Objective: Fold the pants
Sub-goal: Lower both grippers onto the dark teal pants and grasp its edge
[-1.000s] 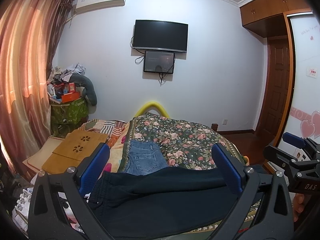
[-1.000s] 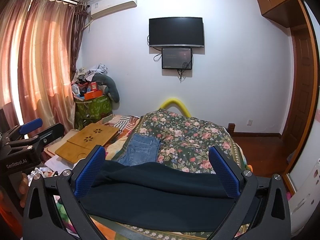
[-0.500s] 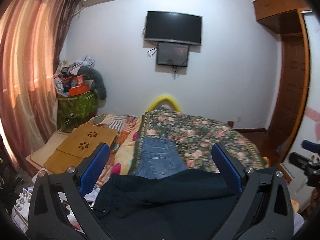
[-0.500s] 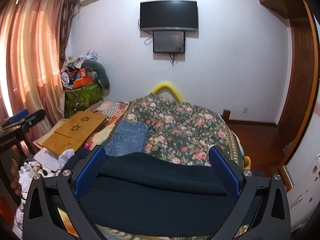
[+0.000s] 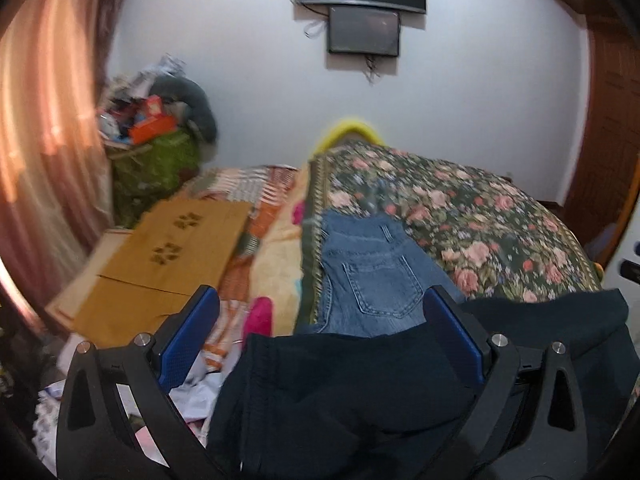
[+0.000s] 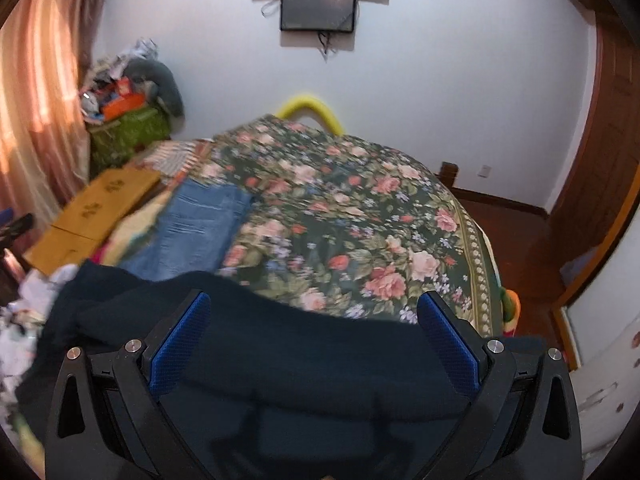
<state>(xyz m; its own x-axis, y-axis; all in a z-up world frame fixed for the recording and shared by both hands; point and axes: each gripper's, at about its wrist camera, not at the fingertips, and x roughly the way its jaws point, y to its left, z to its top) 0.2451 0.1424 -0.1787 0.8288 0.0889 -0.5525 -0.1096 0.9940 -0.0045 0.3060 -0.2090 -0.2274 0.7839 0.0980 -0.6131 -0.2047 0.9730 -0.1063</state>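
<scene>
Lying across the near end of the bed, the dark pants are running side to side, long axis crosswise to both grippers' pointing direction. At the far left, a wooden board is resting beside the bedding. The left gripper is standing with jaws spread wide, holding nothing; the waistband end of the pants is sitting between and below its blue pads, slightly toward the right pad. Beyond it, folded jeans are lying on the floral cover, just past the pants' far edge. Further right, the right gripper is likewise gaping wide and gripping nothing, with the leg portion of the pants spanning the full gap between its pads. Each gripper is sitting over its own end of the garment, so neither is nearer overall. Judged from this layout, the coming move is calling for both grippers to descend and close on the cloth beneath them.
</scene>
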